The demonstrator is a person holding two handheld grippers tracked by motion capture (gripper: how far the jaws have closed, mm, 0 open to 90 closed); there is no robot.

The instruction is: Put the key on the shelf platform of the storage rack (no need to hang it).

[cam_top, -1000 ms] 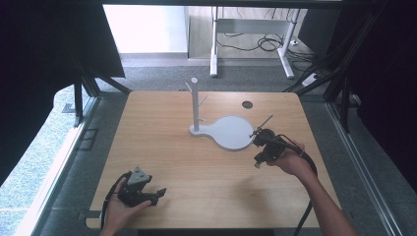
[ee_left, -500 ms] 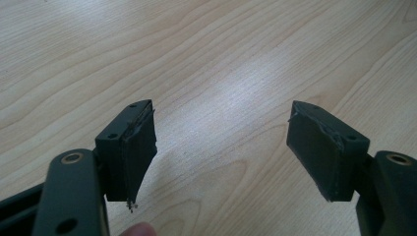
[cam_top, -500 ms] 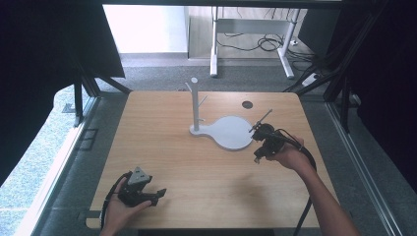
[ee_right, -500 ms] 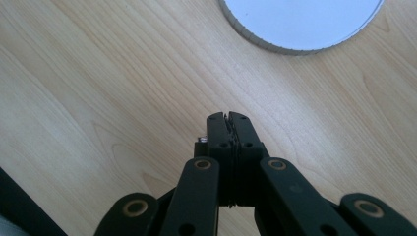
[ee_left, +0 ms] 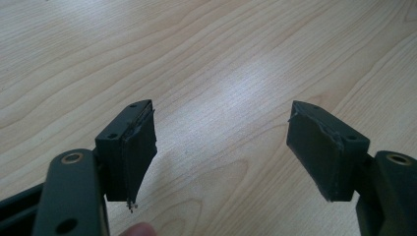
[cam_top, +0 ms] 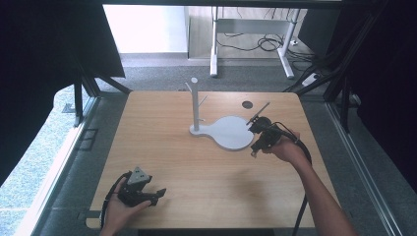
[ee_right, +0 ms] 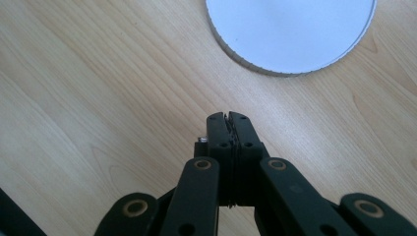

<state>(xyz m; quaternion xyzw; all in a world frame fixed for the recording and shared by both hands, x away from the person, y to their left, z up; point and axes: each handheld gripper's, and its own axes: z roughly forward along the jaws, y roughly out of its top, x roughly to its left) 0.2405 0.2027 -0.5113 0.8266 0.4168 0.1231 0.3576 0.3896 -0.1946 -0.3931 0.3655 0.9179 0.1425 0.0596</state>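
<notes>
Only the white stand point(cam_top: 216, 125) interrupts the bare table point(cam_top: 162, 147).

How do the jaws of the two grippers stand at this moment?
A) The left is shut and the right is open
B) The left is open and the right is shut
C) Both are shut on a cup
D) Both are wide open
B: in the left gripper view the left gripper has a wide gap of bare table between its jaws, while in the right gripper view the right gripper has its jaws pressed together with nothing between them.
</notes>
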